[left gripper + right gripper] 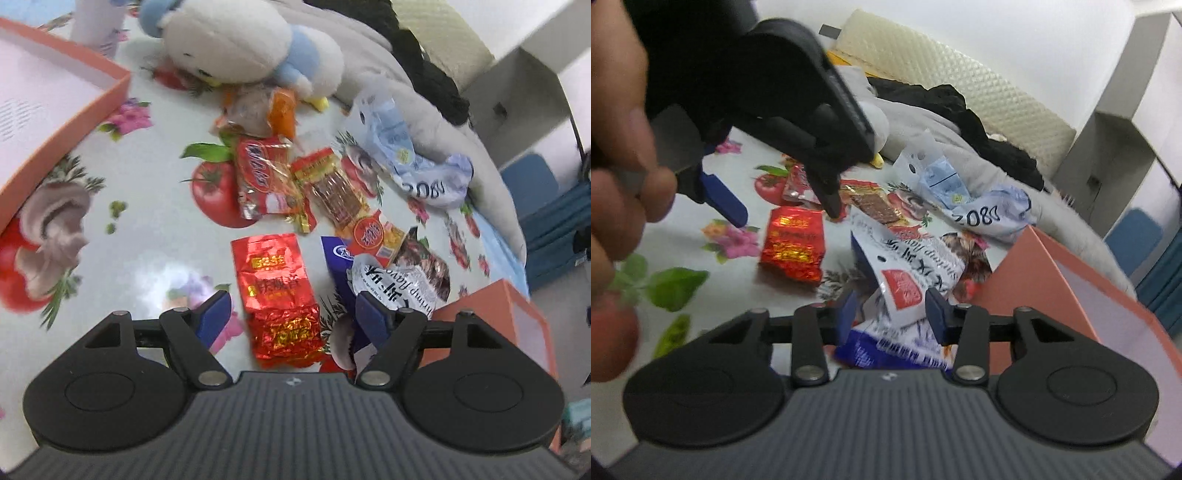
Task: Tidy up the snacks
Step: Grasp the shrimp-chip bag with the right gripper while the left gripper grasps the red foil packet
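Note:
Snack packets lie scattered on a floral tablecloth. A shiny red foil packet [277, 295] lies between the fingers of my open left gripper [291, 314], which hovers just above it; it also shows in the right wrist view [794, 243]. A white shrimp-flavour packet [905, 273] on a blue packet [886, 350] lies between the fingers of my open right gripper [892, 314]. Further off lie a red candy bag [262, 181] and a clear packet of brown strips [332, 188]. My left gripper [775, 218] shows above the table in the right wrist view.
An orange box [62, 103] stands at the left, another orange box [1071, 280] at the right. A white and blue plush toy [251, 40], a crumpled pale blue bag [406, 158] and grey and black clothing [960, 114] lie at the back.

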The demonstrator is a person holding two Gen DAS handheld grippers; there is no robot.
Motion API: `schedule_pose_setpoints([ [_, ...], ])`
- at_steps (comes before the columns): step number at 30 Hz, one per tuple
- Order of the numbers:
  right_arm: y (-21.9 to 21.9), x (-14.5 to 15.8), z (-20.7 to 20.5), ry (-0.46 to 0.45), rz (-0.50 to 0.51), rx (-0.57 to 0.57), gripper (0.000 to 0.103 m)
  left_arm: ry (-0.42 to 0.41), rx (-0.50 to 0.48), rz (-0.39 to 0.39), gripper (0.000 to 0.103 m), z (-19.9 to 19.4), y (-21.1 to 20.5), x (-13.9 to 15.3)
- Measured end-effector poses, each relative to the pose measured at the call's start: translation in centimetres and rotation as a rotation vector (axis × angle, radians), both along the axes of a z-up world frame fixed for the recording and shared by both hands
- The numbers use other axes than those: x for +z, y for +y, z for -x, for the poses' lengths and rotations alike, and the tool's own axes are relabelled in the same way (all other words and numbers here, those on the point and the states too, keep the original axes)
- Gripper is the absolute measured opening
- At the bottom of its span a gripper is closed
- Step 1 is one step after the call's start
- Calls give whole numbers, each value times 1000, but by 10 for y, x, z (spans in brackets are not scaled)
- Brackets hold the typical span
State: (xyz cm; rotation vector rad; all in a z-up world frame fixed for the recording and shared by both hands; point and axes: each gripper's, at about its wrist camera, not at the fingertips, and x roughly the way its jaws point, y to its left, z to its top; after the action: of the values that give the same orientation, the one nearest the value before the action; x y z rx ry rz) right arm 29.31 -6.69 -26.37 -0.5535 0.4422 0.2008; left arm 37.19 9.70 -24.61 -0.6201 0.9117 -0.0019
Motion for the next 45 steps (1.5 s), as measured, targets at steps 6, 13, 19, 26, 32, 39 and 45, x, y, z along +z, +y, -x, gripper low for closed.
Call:
schedule_pose_setpoints([
  [6,12,-17,-14,-57,60,-8,37,20,-42,-47,78,-15,-7,-9],
  [13,21,-24,-14,-101,132,15,10,11,-117,-134,68,-22,-15,-13],
  [19,14,-15,-9,-74,93,3,4,-3,-172,-219,44,-22,-20,-15],
  [26,10,4,17,-60,63,12,3,-2,-184,-233,7,1,-17,-14],
  [32,1,19,56,-66,37,19,2,4,-167,-216,5,39,-7,-16],
  [39,-13,29,94,-27,-9,45,2,6,-140,-224,3,81,2,-13],
  [45,-34,37,127,46,-93,81,3,13,-125,-208,3,116,9,-10],
])
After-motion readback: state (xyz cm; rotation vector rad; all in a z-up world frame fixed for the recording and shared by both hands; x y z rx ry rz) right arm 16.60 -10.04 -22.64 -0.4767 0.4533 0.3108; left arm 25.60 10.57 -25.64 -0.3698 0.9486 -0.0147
